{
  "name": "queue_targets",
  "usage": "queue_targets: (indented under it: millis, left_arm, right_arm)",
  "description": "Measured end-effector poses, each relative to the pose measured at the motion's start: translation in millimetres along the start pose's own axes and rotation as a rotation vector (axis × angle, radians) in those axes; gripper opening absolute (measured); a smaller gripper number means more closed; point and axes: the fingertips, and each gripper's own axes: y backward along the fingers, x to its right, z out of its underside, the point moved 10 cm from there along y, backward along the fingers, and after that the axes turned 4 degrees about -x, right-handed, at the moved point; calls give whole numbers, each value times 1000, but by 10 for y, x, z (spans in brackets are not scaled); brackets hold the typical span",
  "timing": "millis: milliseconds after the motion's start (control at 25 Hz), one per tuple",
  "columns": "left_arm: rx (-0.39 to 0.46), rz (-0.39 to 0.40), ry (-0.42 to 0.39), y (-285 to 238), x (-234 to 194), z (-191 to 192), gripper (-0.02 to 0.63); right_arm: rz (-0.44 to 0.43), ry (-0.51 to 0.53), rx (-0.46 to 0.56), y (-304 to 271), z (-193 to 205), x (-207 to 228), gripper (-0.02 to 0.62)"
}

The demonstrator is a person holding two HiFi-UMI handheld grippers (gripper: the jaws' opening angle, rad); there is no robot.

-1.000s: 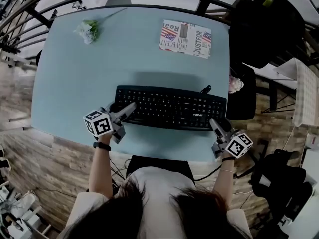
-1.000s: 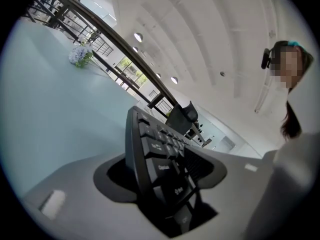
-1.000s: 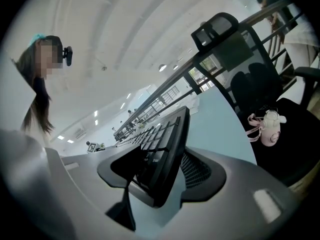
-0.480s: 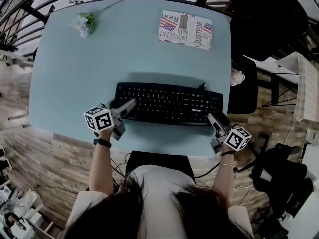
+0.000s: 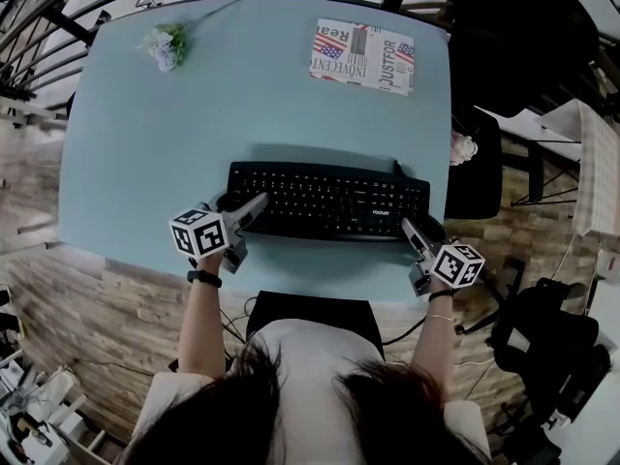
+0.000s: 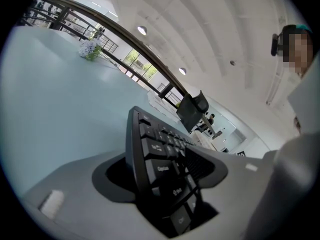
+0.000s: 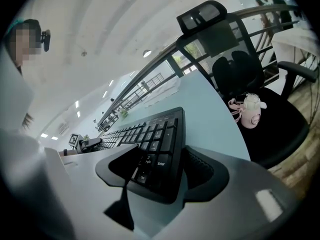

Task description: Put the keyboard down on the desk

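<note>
We count one keyboard (image 5: 329,200), two grippers, one bunch of flowers (image 5: 163,45) and one printed pouch (image 5: 362,58) on one pale blue desk (image 5: 174,134). The keyboard lies lengthwise near the desk's front edge, well apart from the flowers and the pouch at the far side.

The left gripper (image 5: 250,208) is clamped on the keyboard's left end, one jaw over the keys. The right gripper (image 5: 407,227) has the right end between its jaws. They have just been opening, and the one over the keys stands clear of them.

Beside the desk we see one black chair (image 7: 235,69) with one small pink toy (image 7: 248,111) on its seat.

The pouch reads "Real", "JUST FOR" and "INNOCENT". In the right gripper view one key reads "Enter". The white brand mark on the keyboard is too small for us to read.
</note>
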Motion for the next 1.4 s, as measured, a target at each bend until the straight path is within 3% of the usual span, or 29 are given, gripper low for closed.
queue_targets:
  millis: [400,680,1200,1400]
  left_arm:
    - [-9,-88,-39,2,-8,12,367]
    - [-108,-174,-56,-79,10,27,388]
    - [-85,-303,-119,-70,35,88,410]
    - [-28,-301,-97,-22,19,94,411]
  right_arm:
    - [30,4,1,-32,28,-12,262]
    - [176,132,-73,-66,46,-50,267]
    - [193,146,-53,-69,68,-58,267]
    - [192,135,-28,-61,75,-70,267]
